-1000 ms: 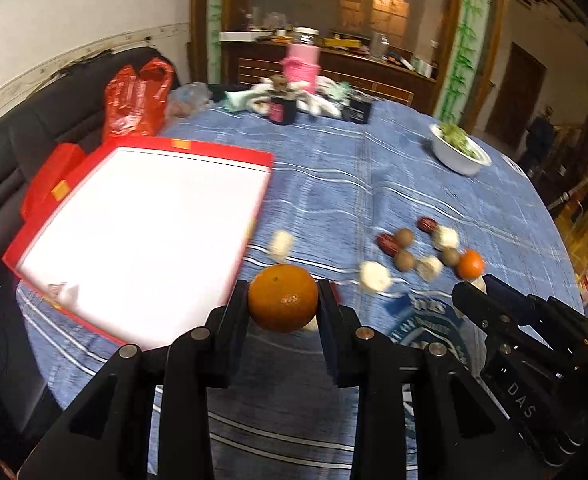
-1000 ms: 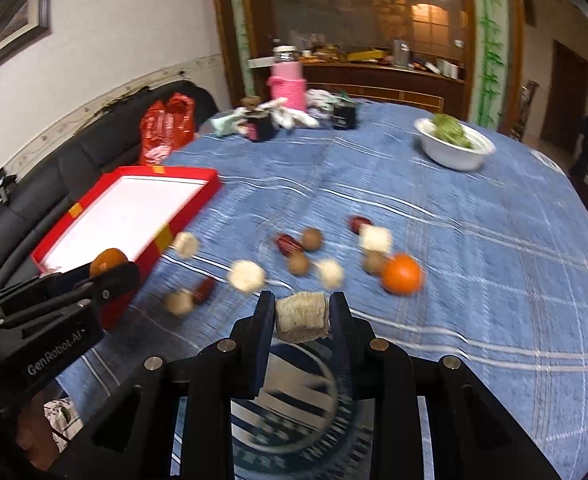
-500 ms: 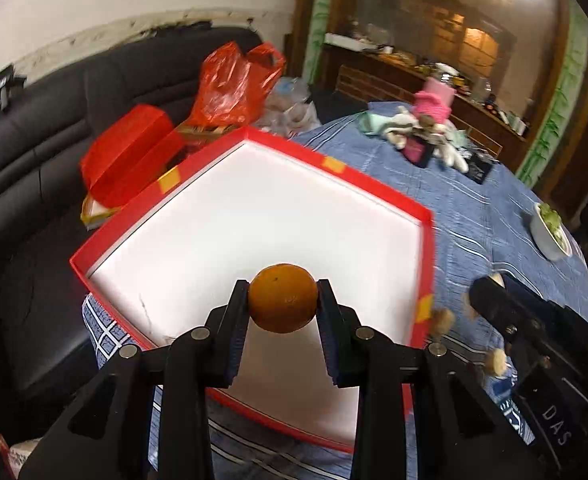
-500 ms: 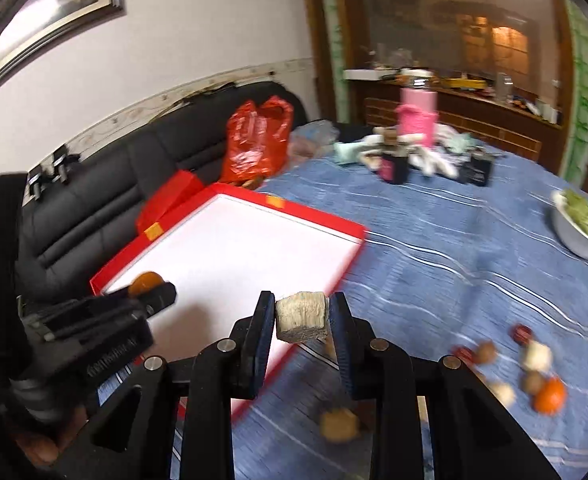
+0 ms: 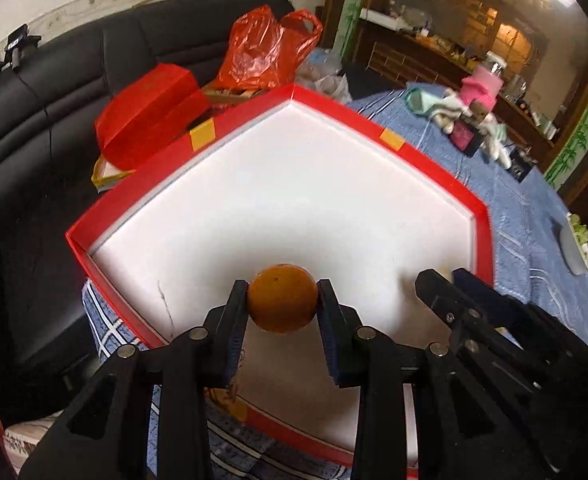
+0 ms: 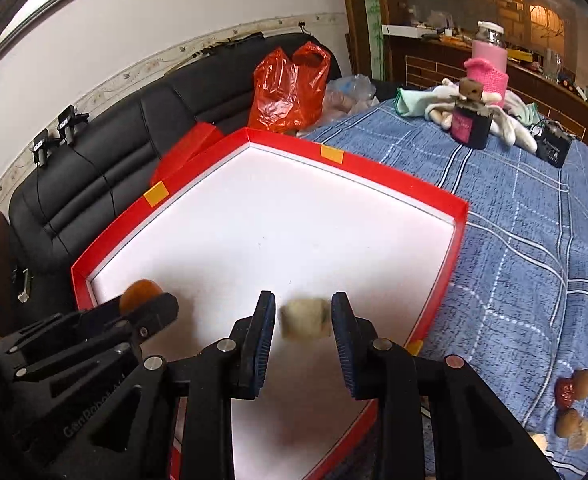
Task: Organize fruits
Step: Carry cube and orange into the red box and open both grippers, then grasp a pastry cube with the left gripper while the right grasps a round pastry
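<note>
My left gripper (image 5: 281, 305) is shut on an orange (image 5: 281, 303) and holds it over the near left part of the red-rimmed white tray (image 5: 382, 138). The orange also shows in the right wrist view (image 6: 139, 293). My right gripper (image 6: 304, 320) has its jaws apart over the tray (image 6: 378, 170). A pale beige fruit piece (image 6: 305, 318), blurred, sits in the gap between the jaws with space on both sides. The right gripper shows at the right of the left wrist view (image 5: 446, 280).
Several small fruits (image 6: 582, 400) lie on the blue checked tablecloth (image 6: 526, 240) at the far right. A red plastic bag (image 6: 289, 88), a black sofa (image 6: 105, 148), a pink jar (image 6: 488, 64) and a dark box (image 6: 552, 148) are behind the tray.
Both grippers moved left from the tablecloth to over the tray. The right jaws have spread and the beige piece is loose between them. The left still grips the orange.
</note>
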`<state>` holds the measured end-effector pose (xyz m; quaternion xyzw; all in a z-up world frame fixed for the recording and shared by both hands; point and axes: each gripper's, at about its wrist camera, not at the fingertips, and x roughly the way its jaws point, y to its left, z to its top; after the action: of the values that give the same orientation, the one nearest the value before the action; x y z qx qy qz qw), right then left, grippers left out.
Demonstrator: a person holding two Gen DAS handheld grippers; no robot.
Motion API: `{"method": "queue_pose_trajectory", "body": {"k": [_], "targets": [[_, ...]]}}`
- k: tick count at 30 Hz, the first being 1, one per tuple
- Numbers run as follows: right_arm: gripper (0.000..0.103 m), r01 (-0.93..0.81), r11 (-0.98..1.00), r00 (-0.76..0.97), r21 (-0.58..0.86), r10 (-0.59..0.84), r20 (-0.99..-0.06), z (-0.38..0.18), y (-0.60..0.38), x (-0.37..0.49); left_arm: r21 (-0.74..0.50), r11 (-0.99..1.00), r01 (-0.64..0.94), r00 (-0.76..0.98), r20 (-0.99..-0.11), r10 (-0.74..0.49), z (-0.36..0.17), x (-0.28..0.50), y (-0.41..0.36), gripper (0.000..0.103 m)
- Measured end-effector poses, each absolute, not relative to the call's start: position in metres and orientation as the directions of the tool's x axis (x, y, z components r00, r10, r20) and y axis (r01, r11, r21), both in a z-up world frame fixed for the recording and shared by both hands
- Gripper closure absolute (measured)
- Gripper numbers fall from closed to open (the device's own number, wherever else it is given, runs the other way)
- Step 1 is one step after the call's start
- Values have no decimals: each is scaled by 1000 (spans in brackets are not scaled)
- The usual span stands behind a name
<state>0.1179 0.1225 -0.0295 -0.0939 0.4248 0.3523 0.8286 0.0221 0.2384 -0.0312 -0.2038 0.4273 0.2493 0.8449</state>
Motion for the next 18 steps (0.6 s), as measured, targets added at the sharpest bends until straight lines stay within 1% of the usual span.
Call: {"method": "queue_pose_trajectory", "body": {"k": [1,3,4,5,6,8,11,14,18], "targets": [[67,-664,734,388,144,502,-773,-30,123,118,-124,794,-596,502,-829,247,-33,23,238,70],[59,-657,739,394,145,502,-770,-29,120,118,-91,788,-609,494,-821,286,-31,23,236,52],[58,-651,745,402,147,502,-766,-27,116,117,-77,781,-619,488,-817,306,-31,22,237,36],[56,-644,751,408,148,501,-763,-25,112,118,-70,776,-627,487,-813,320,-30,21,237,26],[50,-637,755,413,157,506,-758,-22,106,118,-71,773,-630,487,-812,323,-30,21,238,26],[41,-632,754,426,177,529,-734,-12,91,114,-71,775,-627,485,-815,318,-30,19,237,26],[40,-620,767,476,168,537,-696,1,59,103,-75,777,-625,499,-804,324,-24,17,229,26],[40,-571,801,535,178,528,-659,12,13,96,-97,785,-612,545,-771,329,-13,13,212,26],[39,-457,872,633,174,456,-625,19,-66,93,-101,851,-515,629,-719,296,1,11,172,26]]}}
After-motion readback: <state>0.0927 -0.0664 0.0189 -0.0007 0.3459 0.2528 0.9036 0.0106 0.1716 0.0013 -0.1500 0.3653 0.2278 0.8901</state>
